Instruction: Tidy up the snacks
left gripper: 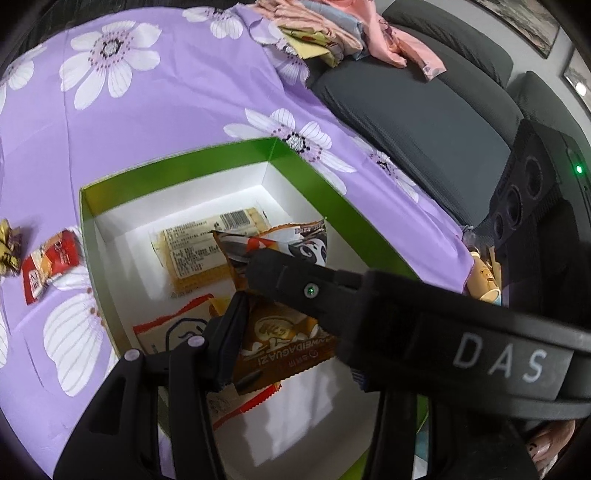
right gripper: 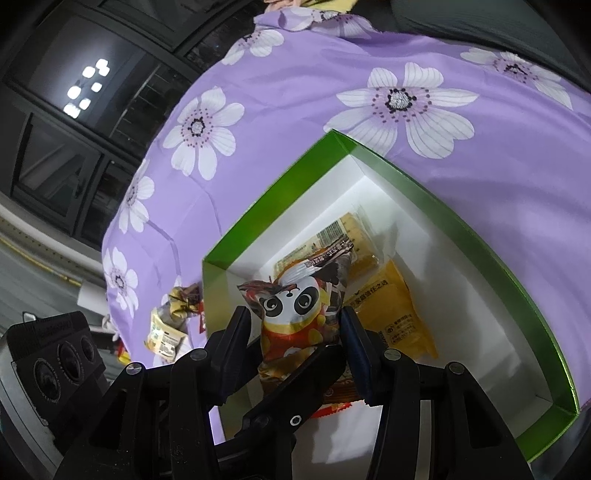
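Note:
A green box with a white inside (left gripper: 177, 162) sits on a purple flowered cloth (left gripper: 166, 92). My left gripper (left gripper: 291, 332) is over the box, shut on an orange seed packet (left gripper: 284, 347); its right finger is hidden behind the other gripper. My right gripper (right gripper: 295, 321) is shut on a panda-print packet (right gripper: 295, 306) above the box (right gripper: 443, 206); one of its fingers (left gripper: 295, 280) crosses the left wrist view. Lying in the box are a yellow cracker packet with a barcode (left gripper: 207, 251), a white-and-red packet (left gripper: 173, 332) and a yellow packet (right gripper: 391, 310).
A red packet (left gripper: 50, 267) and a gold-wrapped snack (left gripper: 9, 247) lie on the cloth left of the box, along with a few more snacks (right gripper: 166, 332). A dark grey sofa (left gripper: 424, 129) with piled clothes (left gripper: 325, 29) borders the cloth.

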Tool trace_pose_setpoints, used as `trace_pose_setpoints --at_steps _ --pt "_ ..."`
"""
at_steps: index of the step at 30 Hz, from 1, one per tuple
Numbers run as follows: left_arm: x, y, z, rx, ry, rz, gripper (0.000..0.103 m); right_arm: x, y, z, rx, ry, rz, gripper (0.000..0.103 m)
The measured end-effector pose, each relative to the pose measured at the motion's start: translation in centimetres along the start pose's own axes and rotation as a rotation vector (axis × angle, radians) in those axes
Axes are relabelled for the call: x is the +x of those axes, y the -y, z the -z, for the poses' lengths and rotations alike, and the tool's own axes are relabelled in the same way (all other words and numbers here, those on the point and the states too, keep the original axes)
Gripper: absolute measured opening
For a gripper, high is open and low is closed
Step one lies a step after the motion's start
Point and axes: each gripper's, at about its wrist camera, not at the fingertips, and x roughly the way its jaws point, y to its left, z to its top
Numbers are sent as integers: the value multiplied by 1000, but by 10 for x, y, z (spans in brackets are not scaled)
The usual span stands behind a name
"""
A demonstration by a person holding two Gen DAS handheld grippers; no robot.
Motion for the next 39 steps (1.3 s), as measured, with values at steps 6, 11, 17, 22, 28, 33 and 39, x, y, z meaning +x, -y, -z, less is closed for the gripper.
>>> trace_pose_setpoints --at_steps 6,11,17,22,28,33,39 --pt "6 -1 0 -15 -30 7 48 4 6 -2 19 -11 6 53" --pt "8 -3 0 -27 -43 12 48 6 8 -2 30 -13 5 53" --pt "9 -3 1 -41 -37 -12 50 6 12 -3 48 -13 23 53" --pt "-1 0 5 -46 -10 -51 51 3 7 -2 31 5 68 55" --pt "-31 -9 13 -125 42 -58 59 -14 -9 1 -19 77 104 55" --pt "-73 -24 22 -172 106 -116 63 -28 -28 7 -77 148 125 69" --pt "-129 -56 44 -222 193 -201 80 -35 -54 16 -142 198 139 77"
